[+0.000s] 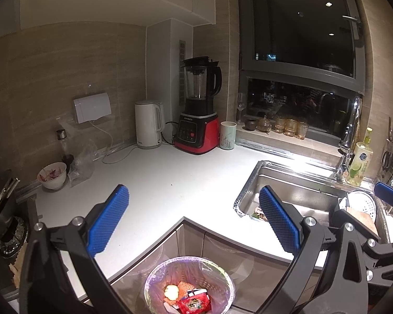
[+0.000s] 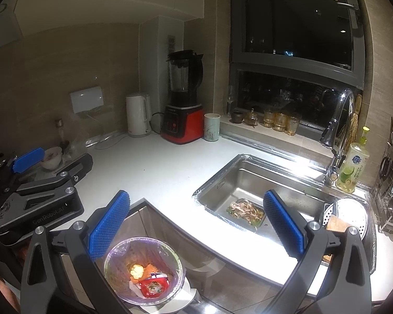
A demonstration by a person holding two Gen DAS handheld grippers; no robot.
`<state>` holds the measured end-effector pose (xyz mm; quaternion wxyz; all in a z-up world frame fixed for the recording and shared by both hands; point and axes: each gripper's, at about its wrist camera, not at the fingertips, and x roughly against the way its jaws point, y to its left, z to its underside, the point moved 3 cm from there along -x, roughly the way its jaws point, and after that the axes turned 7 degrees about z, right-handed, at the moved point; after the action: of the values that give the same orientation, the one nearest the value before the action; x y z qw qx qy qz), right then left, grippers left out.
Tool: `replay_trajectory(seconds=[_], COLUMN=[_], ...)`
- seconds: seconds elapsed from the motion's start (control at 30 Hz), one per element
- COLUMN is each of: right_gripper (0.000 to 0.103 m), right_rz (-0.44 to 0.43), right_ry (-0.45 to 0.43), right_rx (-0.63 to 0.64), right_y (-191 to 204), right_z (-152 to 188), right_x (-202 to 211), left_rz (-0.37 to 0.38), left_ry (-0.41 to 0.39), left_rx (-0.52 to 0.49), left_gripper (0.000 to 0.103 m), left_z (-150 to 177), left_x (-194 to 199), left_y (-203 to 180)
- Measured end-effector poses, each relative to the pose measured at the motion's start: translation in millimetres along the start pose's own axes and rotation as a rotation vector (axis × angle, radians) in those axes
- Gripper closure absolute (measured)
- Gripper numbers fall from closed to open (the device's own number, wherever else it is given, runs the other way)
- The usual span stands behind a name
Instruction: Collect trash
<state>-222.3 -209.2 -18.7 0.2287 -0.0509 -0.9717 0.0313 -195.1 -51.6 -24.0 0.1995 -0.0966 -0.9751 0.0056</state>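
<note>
A bin with a plastic liner (image 1: 189, 285) stands on the floor below the counter corner and holds a red wrapper (image 1: 194, 304), a pale lump and orange netting. It also shows in the right wrist view (image 2: 143, 270). My left gripper (image 1: 194, 219) is open and empty above the bin. My right gripper (image 2: 196, 225) is open and empty above the counter edge. Food scraps (image 2: 245, 209) lie in a tray in the sink (image 2: 222, 180). The left gripper's body (image 2: 39, 198) shows at the left in the right wrist view.
On the white counter (image 1: 170, 178) stand a red blender (image 1: 199, 110), a white kettle (image 1: 148, 124), a cup (image 1: 227, 134) and a bowl of scraps (image 1: 52, 175). A faucet (image 2: 338, 125), a soap bottle (image 2: 352, 164) and a dish rack (image 2: 390, 172) stand beside the sink.
</note>
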Motion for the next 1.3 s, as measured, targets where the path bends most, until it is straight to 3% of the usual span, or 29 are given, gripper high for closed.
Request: replay_trajectory(seconds=[0.47,1.03,1.3], right_gripper=[0.002,0.002,0.002], right_rz=[0.000,-0.006,-0.005], right_ry=[0.004,0.022,0.029], right_rx=[0.002,-0.012,-0.013], right_y=[1,0,3], right_z=[2,4,4], right_x=[0,-9,-12], left_rz=[0.008,-0.037,-0.018], left_ry=[-0.006,-0.034,0.000], left_rx=[-0.002,0.003,0.003], left_gripper=[0.008,0.008,0.008], left_z=[-3,-5,-5], left_x=[1,-3,-11], left_y=[-3,0,1])
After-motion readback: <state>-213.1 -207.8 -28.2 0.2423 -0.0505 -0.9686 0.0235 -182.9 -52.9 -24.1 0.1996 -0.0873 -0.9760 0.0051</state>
